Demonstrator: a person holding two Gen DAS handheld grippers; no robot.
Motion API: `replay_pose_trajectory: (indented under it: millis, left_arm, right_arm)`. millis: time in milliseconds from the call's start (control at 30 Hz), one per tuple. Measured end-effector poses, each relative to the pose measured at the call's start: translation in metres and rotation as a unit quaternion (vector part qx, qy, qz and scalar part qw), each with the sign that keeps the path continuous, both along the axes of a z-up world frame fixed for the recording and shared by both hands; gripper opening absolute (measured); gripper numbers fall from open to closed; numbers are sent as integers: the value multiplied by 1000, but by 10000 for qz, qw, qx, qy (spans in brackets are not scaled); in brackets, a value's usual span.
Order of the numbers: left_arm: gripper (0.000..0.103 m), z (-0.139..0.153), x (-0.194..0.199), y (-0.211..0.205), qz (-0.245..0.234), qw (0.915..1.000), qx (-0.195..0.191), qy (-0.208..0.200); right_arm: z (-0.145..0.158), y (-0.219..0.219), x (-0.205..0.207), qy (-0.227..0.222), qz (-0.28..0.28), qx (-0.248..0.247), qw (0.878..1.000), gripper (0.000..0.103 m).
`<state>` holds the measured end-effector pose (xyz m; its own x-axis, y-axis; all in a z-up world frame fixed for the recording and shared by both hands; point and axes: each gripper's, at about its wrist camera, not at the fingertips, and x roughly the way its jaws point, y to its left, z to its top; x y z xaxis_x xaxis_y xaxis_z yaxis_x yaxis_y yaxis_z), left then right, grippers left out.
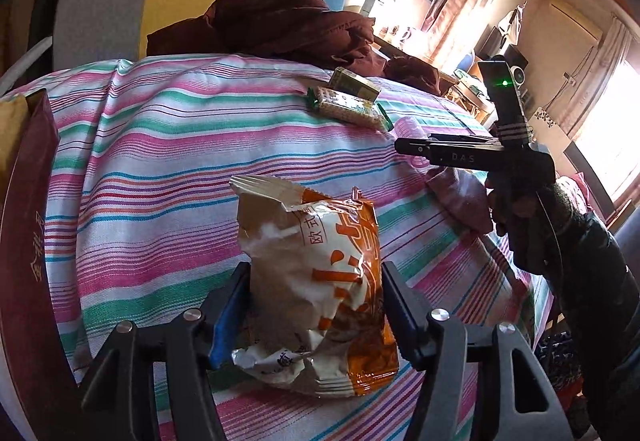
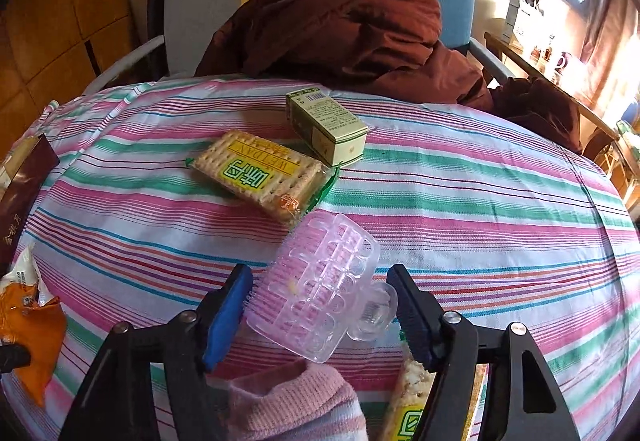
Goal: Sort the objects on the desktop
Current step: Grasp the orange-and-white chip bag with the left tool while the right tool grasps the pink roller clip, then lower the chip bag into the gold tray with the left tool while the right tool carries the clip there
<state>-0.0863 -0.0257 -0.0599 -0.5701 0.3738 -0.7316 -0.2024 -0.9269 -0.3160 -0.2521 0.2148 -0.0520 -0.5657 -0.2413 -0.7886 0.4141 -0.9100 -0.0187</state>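
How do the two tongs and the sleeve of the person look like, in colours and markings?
Both tongs, left and right, are black, with silver round bolts and ribbed inner faces; one pad on each is blue. Seen from the left wrist view, the right tongs' body carries pale letters "DAS" and a green light. The sleeve is dark, with a knitted cuff.

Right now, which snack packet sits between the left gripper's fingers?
The orange-and-white snack bag, crinkled, between the left gripper's fingers. The cracker packet with the green label lies farther back beside the green box, untouched.
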Motion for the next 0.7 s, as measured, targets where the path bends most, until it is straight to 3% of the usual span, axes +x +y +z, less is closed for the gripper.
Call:
replay_pose_trajectory:
  millis: [233, 400, 700]
  left_arm:
    - [63, 3, 10, -4, 16, 10000, 25, 22]
    - [63, 7, 28, -13, 68, 9999, 78, 28]
    - [63, 41, 75, -31, 84, 9987, 113, 493]
  right_arm:
    - [34, -23, 33, 516, 154, -313, 9981, 70]
    - [46, -48, 66, 637, 349, -697, 9949, 70]
    - [35, -75, 110, 513, 367, -1239, 9903, 70]
